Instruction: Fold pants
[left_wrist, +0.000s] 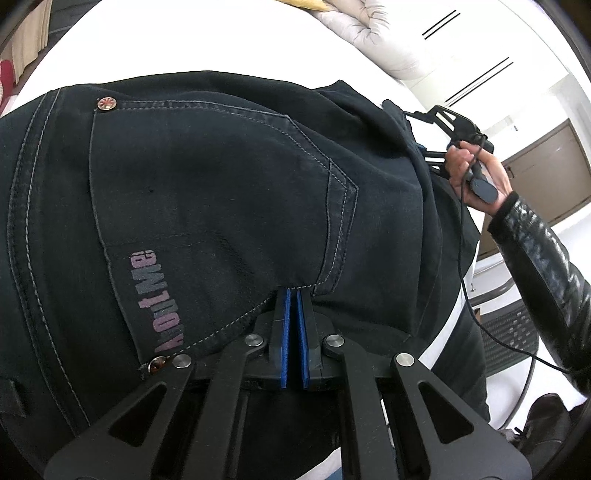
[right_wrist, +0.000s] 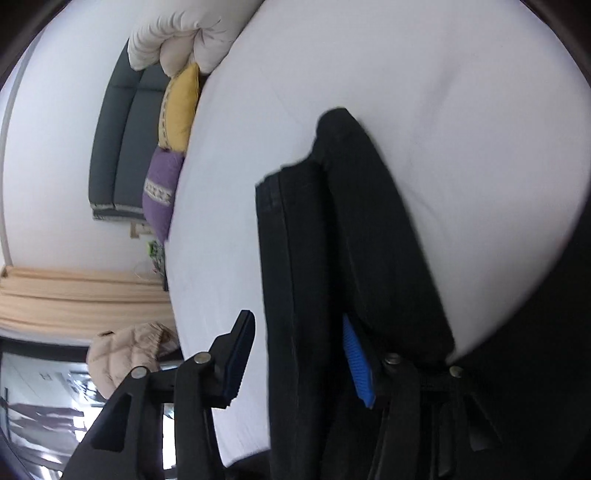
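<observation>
Left wrist view: left gripper (left_wrist: 294, 295) has its blue pads (left_wrist: 285, 332) pressed nearly together, tips pinching the dark denim right at the lower corner of the back pocket (left_wrist: 221, 192). Black jeans (left_wrist: 388, 258) fill most of this view, seat side toward the camera, pocket stitching and a copper rivet (left_wrist: 106, 104) sharp, purple printed lettering (left_wrist: 155, 299) along the pocket edge (mirrored or upside down, not readable). White bed sheet (left_wrist: 221, 40) behind the jeans.

Only this view shows the person's right hand (left_wrist: 476, 177) on the right gripper's handle, a thin black cable (left_wrist: 465, 266) hanging from it, shiny black jacket sleeve (left_wrist: 543, 266). That gripper's tips sit against the far edge of the jeans; fabric hides the fingers here.

Right wrist view fills that in: right gripper (right_wrist: 299, 358) is spread wide, the two fingers well apart, a folded black pant leg (right_wrist: 354, 221) running up between them. Denim touches the blue-padded finger (right_wrist: 356, 365); the other finger (right_wrist: 236, 362) is clear of it, so no clamp. View is motion-blurred.

Also only here: yellow pillow (right_wrist: 179, 107), purple pillow (right_wrist: 162, 184), rolled white duvet (right_wrist: 177, 37), grey headboard (right_wrist: 118, 140), beige curtain (right_wrist: 81, 299).
</observation>
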